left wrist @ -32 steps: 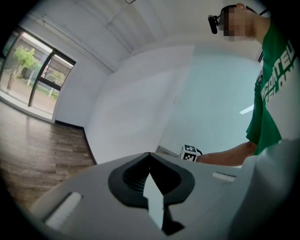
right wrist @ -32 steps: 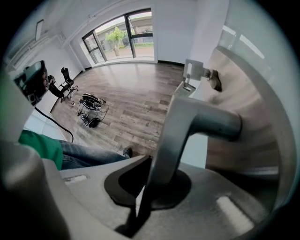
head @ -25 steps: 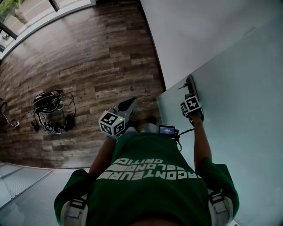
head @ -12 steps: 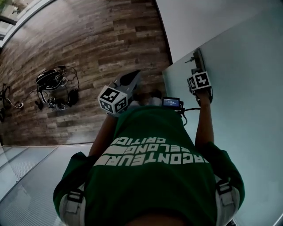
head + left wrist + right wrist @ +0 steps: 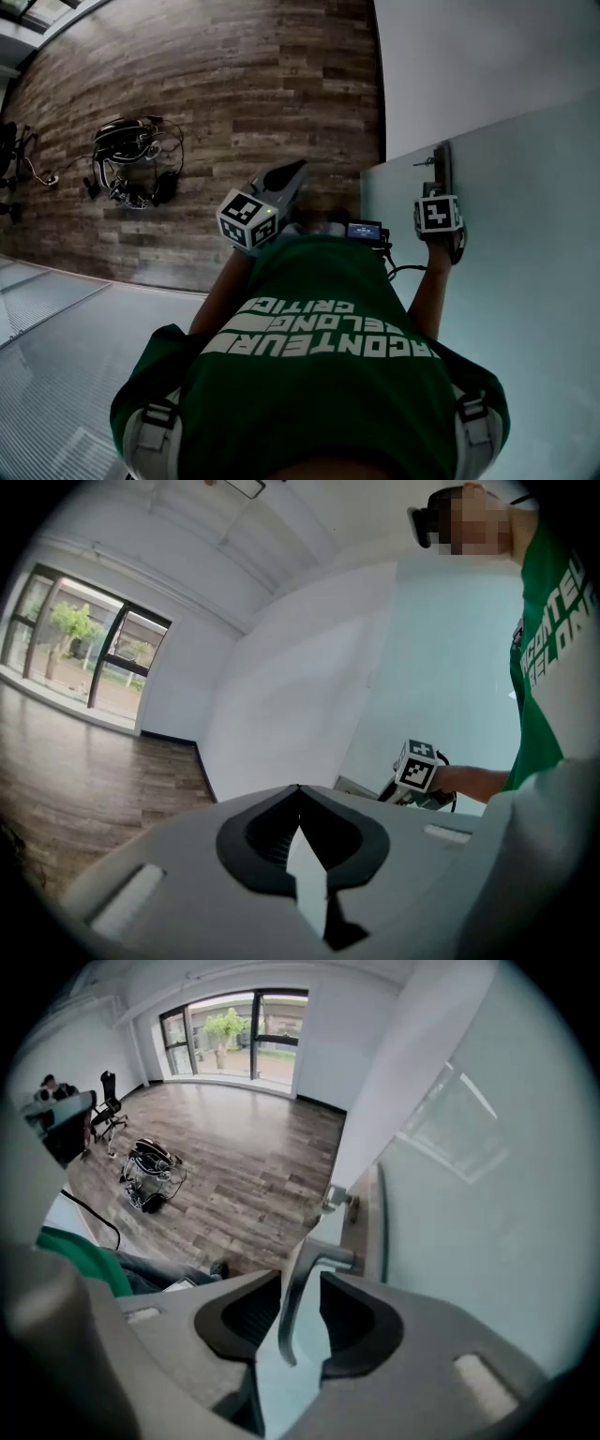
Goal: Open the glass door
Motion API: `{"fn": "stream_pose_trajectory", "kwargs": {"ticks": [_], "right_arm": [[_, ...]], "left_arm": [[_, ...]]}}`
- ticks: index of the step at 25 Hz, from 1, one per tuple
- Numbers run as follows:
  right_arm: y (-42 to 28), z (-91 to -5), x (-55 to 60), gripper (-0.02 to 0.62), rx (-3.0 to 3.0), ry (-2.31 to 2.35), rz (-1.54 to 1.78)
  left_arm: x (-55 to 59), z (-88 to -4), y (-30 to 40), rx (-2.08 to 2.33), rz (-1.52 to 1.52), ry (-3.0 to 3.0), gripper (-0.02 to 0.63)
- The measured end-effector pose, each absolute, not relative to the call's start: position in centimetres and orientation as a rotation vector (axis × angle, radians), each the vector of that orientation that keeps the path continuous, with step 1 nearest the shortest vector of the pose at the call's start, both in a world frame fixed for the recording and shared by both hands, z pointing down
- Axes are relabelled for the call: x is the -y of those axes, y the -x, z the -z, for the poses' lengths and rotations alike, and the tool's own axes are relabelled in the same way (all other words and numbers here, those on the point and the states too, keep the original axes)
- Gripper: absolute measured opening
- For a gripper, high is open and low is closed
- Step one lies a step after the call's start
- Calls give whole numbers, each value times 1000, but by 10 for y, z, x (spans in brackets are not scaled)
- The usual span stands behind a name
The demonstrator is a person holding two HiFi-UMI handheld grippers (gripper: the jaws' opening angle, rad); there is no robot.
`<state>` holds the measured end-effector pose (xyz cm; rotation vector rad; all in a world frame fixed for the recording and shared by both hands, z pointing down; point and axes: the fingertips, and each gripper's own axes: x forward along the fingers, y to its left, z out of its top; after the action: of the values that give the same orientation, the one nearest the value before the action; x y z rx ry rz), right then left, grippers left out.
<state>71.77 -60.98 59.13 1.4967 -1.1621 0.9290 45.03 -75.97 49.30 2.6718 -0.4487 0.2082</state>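
Head view: a person in a green shirt (image 5: pixel 328 375) stands at the glass door (image 5: pixel 525 281), which fills the right side of the frame. Wood floor (image 5: pixel 234 84) covers the upper left, with a heap of headsets and cables (image 5: pixel 131 159) lying on it.

Just changed: the right gripper (image 5: pixel 296 1281) has just been opening its jaws. They now stand wide apart, and neither pad squeezes anything.

Meaning for the task: I'd judge the grip on the lever is being given up, either because the latch work is done or to take a fresh hold. I can't tell from here whether the door has left its frame.

Handle and fingers: in the right gripper view the lever handle (image 5: pixel 287 1307) hangs down the middle of the gap. It sits nearer the pad on the frame's left, with clear glass showing between it and the other pad. Its neck joins the lock plate (image 5: pixel 354 1227) just above the jaw tips, at frame centre.

Door's place: its handle edge runs down the centre of the head view, and the right gripper is right at that edge.

Left gripper (image 5: pixel 295 172): its jaws are closed together on nothing. It is held out over the floor left of centre, well apart from the door.

Next call: if the door is only unlatched, a push or pull on the lever or the glass edge would swing it.
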Motion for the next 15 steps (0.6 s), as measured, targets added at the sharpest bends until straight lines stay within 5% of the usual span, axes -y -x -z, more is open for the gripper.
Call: {"fn": "stream_pose_trajectory", "kwargs": {"ticks": [11, 15], "right_arm": [[-693, -523, 725, 118, 1565, -1525, -564], [-663, -505, 766, 70, 1766, -1523, -398]], "left_arm": [[774, -488, -449, 599, -167, -2654, 11], [779, -487, -440, 699, -141, -2629, 11]]}}
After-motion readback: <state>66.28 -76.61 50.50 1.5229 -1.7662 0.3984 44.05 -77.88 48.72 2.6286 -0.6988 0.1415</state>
